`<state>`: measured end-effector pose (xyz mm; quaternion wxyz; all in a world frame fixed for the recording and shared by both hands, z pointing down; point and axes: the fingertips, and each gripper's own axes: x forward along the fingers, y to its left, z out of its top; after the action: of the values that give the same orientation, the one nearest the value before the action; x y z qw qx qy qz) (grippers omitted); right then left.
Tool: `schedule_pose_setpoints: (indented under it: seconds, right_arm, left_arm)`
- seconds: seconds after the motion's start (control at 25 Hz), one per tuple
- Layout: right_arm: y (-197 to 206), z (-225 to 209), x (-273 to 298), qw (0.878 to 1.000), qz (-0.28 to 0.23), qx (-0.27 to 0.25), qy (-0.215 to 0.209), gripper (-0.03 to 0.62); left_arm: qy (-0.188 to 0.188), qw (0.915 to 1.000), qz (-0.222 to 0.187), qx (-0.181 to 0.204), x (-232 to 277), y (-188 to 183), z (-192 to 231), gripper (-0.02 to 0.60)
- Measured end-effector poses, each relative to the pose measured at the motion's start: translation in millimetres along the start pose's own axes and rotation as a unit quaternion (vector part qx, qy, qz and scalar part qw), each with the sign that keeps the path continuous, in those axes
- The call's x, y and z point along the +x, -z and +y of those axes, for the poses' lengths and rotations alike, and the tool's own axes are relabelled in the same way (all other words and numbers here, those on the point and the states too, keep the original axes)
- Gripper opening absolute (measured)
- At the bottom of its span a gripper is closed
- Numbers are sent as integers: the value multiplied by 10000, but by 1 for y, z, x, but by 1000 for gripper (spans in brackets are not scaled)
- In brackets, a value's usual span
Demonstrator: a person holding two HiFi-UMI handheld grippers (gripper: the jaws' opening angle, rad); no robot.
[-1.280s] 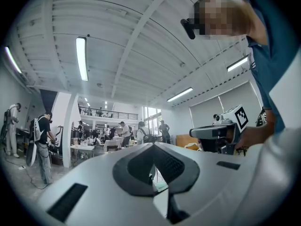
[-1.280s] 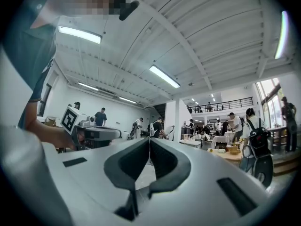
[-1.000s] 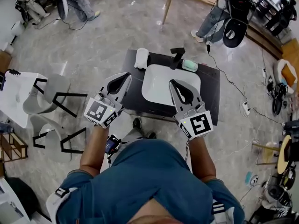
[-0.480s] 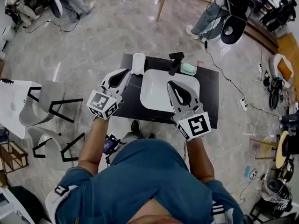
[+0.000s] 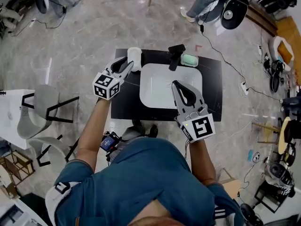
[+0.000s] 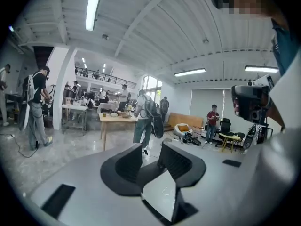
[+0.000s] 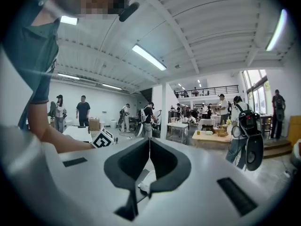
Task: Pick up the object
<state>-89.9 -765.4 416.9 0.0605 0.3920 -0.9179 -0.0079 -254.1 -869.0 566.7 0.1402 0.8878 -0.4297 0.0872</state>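
A black table (image 5: pixel 211 86) carries a white basin (image 5: pixel 160 86). At its back left stands a white cup (image 5: pixel 134 58). A black faucet (image 5: pixel 176 54) and a pale green soap-like thing (image 5: pixel 190 60) sit behind the basin. My left gripper (image 5: pixel 128 64) hovers just left of the cup. Its jaws are opening, and in the left gripper view the left gripper (image 6: pixel 151 150) has a gap with nothing in it. My right gripper (image 5: pixel 175 84) hangs over the basin's right half. In the right gripper view the right gripper (image 7: pixel 149 142) is shut and empty.
Grey chairs (image 5: pixel 47 105) and a white table (image 5: pixel 9 109) stand to the left. A cable and power strip (image 5: pixel 243 86) lie on the floor to the right. People stand beyond the table's far edge (image 5: pixel 202 4). Clutter lines the right wall.
My left gripper has moved forward to the white cup, and its jaws have parted. The right gripper stays shut over the basin. The head view has shifted nearer the table.
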Motion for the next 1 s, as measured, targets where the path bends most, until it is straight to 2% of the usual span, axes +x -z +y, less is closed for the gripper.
schedule_pose_setpoints:
  seconds: [0.16,0.4,0.64,1.0]
  right_arm:
    - [20,-11,11,9996,214,94,163,15]
    - [52,-19,26,9973,606,292,302,15]
    - [83,-24,47,9947,855,463,345,15]
    - [121,-26,63,9895,1196,694,415,15]
  left_arm:
    - [70,9977,434,-520,36,44,35,149]
    - [59,9876,919,-1269,71,103,78,219]
    - [-2,9812,1170,-1535,98,143,113,227]
    - [49,9712,1483,-1863,124,188,133,233]
